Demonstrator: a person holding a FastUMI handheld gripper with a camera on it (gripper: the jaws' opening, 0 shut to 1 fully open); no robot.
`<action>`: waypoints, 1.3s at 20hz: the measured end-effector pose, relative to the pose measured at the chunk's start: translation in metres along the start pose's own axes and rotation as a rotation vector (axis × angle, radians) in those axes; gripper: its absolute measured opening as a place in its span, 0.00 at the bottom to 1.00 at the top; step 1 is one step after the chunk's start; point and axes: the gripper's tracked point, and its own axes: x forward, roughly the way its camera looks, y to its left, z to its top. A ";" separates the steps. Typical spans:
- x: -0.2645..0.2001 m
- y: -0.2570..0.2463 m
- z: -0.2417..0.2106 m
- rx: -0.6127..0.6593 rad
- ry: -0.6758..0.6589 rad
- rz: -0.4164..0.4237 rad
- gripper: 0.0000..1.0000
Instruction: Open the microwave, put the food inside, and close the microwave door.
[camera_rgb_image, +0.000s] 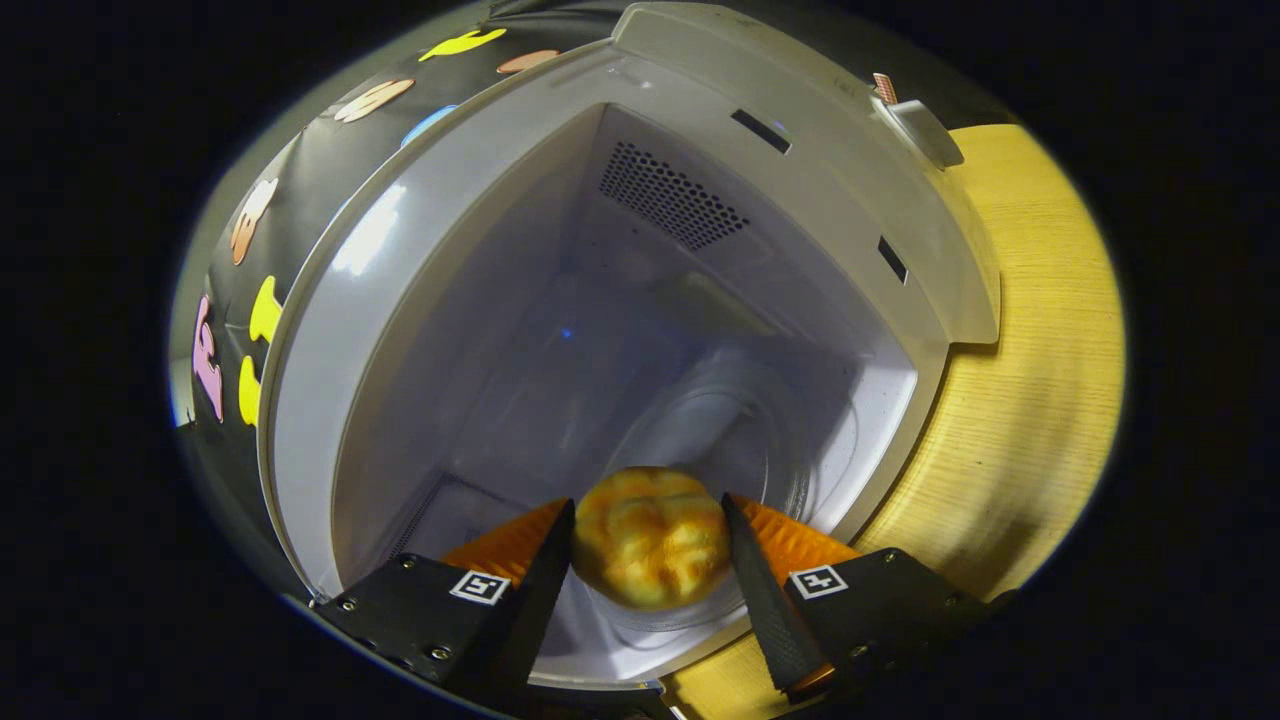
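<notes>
A round golden bread bun (650, 538) sits between my two fingers, and my gripper (648, 520) is shut on it, both fingers pressing its sides. Just beyond the bun lies the open cavity of a white microwave (420, 230), seen tilted. Its glass turntable (740, 440) rests on the cavity floor right behind and under the bun. A perforated vent (672, 196) marks the cavity's inner wall. The bun hangs at the cavity's front opening, above the near rim of the turntable. I cannot see the door itself.
The microwave stands on a light wooden tabletop (1030, 400), which stretches along the side of its front frame. Two dark latch slots (760, 131) sit in that frame. Black booth cloth hangs behind the microwave.
</notes>
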 end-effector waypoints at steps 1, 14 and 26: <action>-0.002 0.001 0.000 0.002 -0.001 0.003 0.87; -0.046 0.011 0.019 -0.050 -0.023 0.034 0.90; -0.193 0.014 0.057 -0.162 -0.128 0.097 0.90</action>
